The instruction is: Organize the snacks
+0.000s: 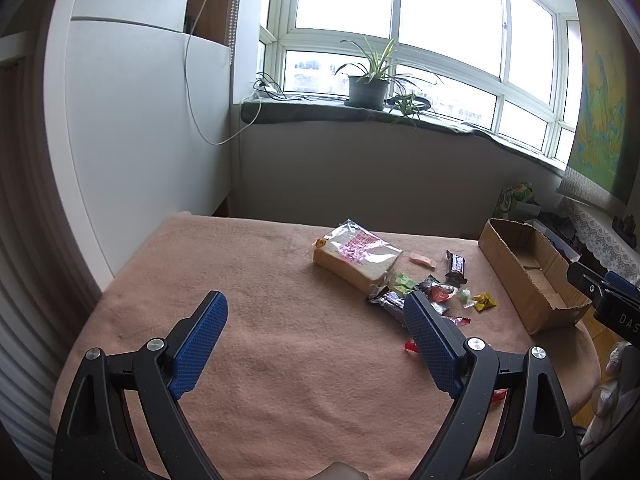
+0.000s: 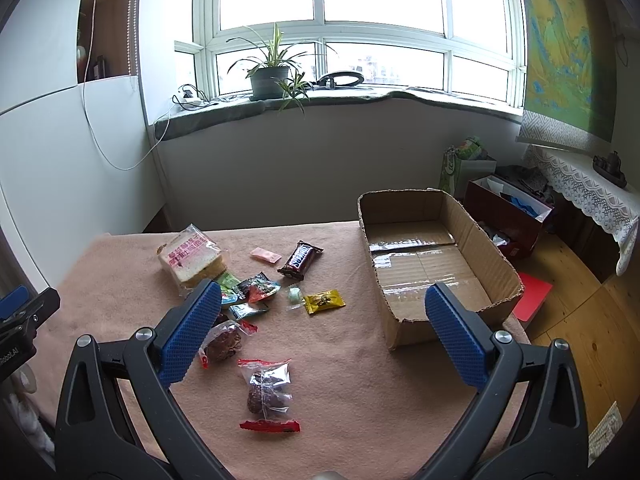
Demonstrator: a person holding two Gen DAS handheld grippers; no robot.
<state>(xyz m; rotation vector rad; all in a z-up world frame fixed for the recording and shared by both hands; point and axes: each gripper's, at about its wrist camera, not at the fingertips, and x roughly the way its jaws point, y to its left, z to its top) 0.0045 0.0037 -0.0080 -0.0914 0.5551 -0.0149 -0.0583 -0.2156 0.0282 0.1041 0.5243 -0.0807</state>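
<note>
Snacks lie scattered on a table under a pink cloth. A bagged bread slice sits at the far left of the pile. Beside it are a Snickers bar, a yellow candy, a pink wafer and several small wrapped sweets. Two clear packets with dark cakes lie nearest. An open cardboard box stands on the right with nothing in it. My right gripper hovers open above the cloth. My left gripper is open too, left of the pile.
A windowsill with a potted plant runs along the far wall. A white panel stands at the left. Bags and a dark red box sit on the wooden floor to the right of the table, near a lace-covered shelf.
</note>
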